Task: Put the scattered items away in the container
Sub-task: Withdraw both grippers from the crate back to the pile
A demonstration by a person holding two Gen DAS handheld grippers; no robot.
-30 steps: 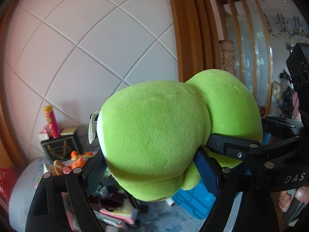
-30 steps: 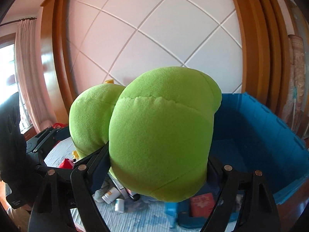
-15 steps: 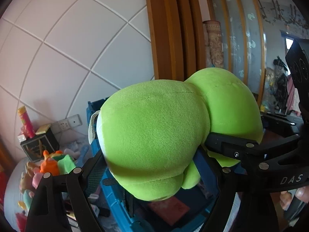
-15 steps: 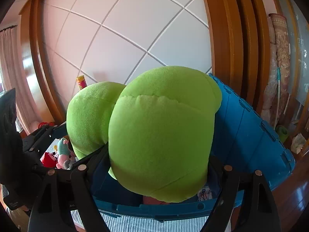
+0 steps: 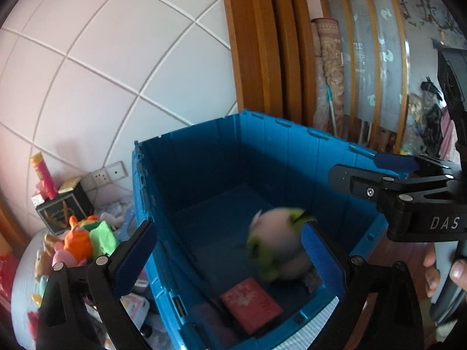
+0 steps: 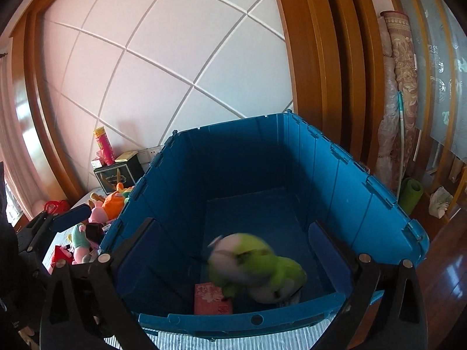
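Blue plastic crate (image 5: 186,175) (image 6: 344,180) straight ahead of and below both tongs, open at the top, walls ribbed. Inside it, blurred with motion, a green and white plush toy (image 5: 277,248) (image 6: 254,265), low on the crate floor between the spread fingers of each pair, touching neither. Just beside the plush, nearer the tongs, a red flat packet (image 5: 251,303) (image 6: 213,297) lying on the crate floor.

Left tongs (image 5: 230,262) released, blue pads wide apart, nothing between them but air above the crate. Right tongs (image 6: 239,253) likewise spread wide and holding nothing, poised over the near rim of the crate. Seen from the left wrist, the right tongs' black body with "DAS" lettering off to the right side, fingers of the person's hand (image 5: 432,271) under it.

To the left of the tongs, outside the crate, a heap of soft toys: an orange plush (image 5: 77,239) (image 6: 115,201), a light green one (image 5: 102,237), pink ones (image 6: 96,213) lower down. Farther left and behind the heap, a dark box with gold pattern (image 5: 62,207) (image 6: 116,175) and an upright pink and yellow tube (image 5: 43,175) (image 6: 103,144) against the white panelled wall (image 5: 116,58) (image 6: 175,58). To the right of the tongs, beyond the crate, wooden door frame (image 5: 262,43) (image 6: 321,43) and rolled patterned carpets (image 5: 329,67) (image 6: 400,87) standing upright.
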